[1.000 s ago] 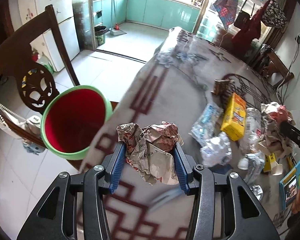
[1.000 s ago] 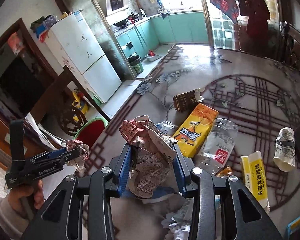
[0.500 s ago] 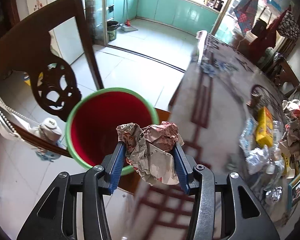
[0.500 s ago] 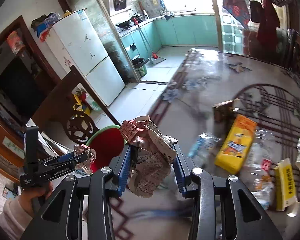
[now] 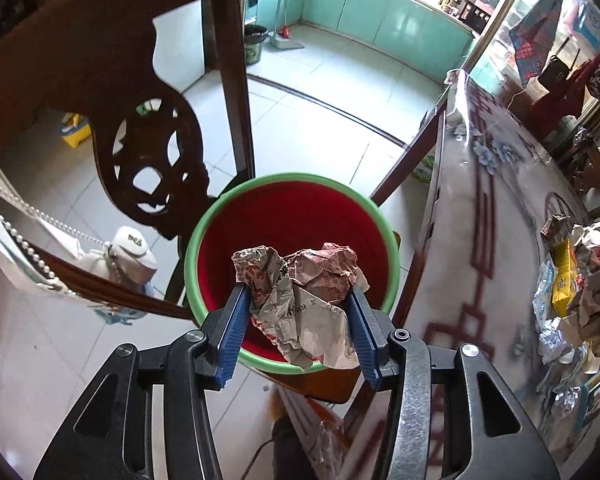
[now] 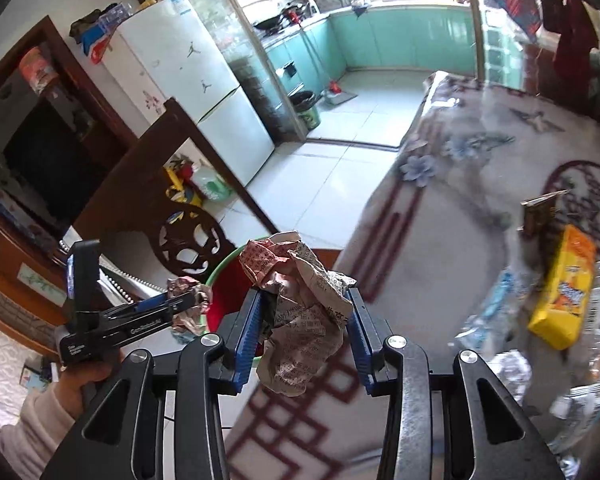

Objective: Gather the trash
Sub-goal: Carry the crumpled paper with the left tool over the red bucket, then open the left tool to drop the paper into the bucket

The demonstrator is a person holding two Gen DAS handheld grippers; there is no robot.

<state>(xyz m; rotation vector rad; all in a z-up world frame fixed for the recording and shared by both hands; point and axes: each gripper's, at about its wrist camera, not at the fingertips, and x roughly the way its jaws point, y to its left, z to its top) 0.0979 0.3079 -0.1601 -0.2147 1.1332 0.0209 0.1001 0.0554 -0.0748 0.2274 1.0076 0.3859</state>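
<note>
**Two wads held, left one now over the bin**

Two tools, each clamped on its own crumpled paper. My left tool (image 5: 298,312) holds a paper wad (image 5: 300,296) between its blue pads, jaws at a middling gap set by the paper's bulk. A second ago that wad hung over the tabletop edge with the bin off to the left; now the red bin with the green rim (image 5: 292,184) sits directly beneath it, mouth almost centred under the wad. Judgement: the left carry is done and release is the next step.

My right tool (image 6: 304,316) grips a second paper wad (image 6: 300,304), also at a middling gap. Since a second ago it has swung from above the litter on the tabletop (image 6: 440,220) toward the bin side; it is nearer but, as I read it, not yet over the mouth. From this camera the left tool shows at lower left, its wad against the bin rim.

Orientation: the left wad is lumpy, with a loose tail hanging below the pads, so its long axis runs roughly vertical. The right wad is similar, tail downward.

Remaining litter, including a yellow packet (image 6: 564,288), lies on the tabletop.
</note>
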